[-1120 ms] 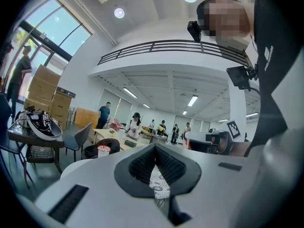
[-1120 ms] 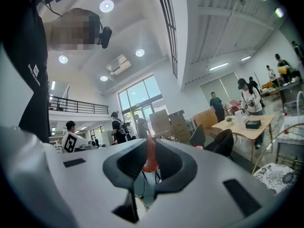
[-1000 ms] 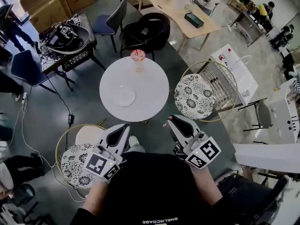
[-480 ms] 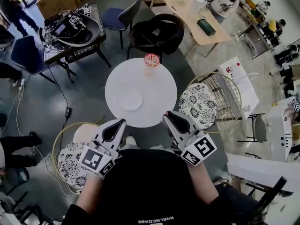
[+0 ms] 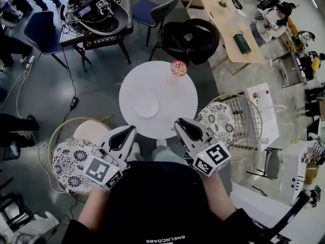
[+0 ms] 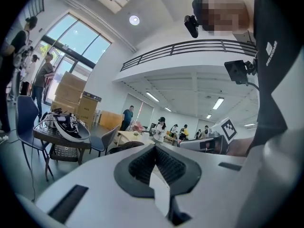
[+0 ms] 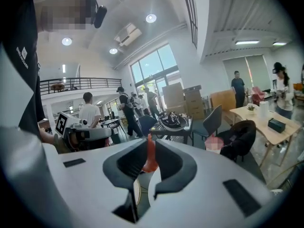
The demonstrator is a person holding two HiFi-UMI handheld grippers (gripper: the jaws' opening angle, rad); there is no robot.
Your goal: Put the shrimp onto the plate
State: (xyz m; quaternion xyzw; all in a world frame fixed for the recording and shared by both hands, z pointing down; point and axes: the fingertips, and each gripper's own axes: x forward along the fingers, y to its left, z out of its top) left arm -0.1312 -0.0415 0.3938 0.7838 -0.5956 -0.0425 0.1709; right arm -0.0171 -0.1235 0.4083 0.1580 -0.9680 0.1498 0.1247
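The right tongs [image 7: 151, 141] are clamping an orange-red shrimp [image 7: 149, 161] between their 2 pads, with the shrimp standing upright in the gap. The left tongs [image 6: 155, 147] are sitting closed, tips together with nothing between them. Both are hovering at the near edge of the round white counter [image 5: 167, 93]. The plate [image 5: 147, 105] is lying on the counter ahead of the tongs, well apart from the shrimp. A pink-topped cup [image 5: 178, 68] is standing beyond it.

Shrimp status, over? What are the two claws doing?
Right gripper shut on shrimp. Left gripper shut, empty. Plate bare on round white table; pink cup at far edge, not in the way.
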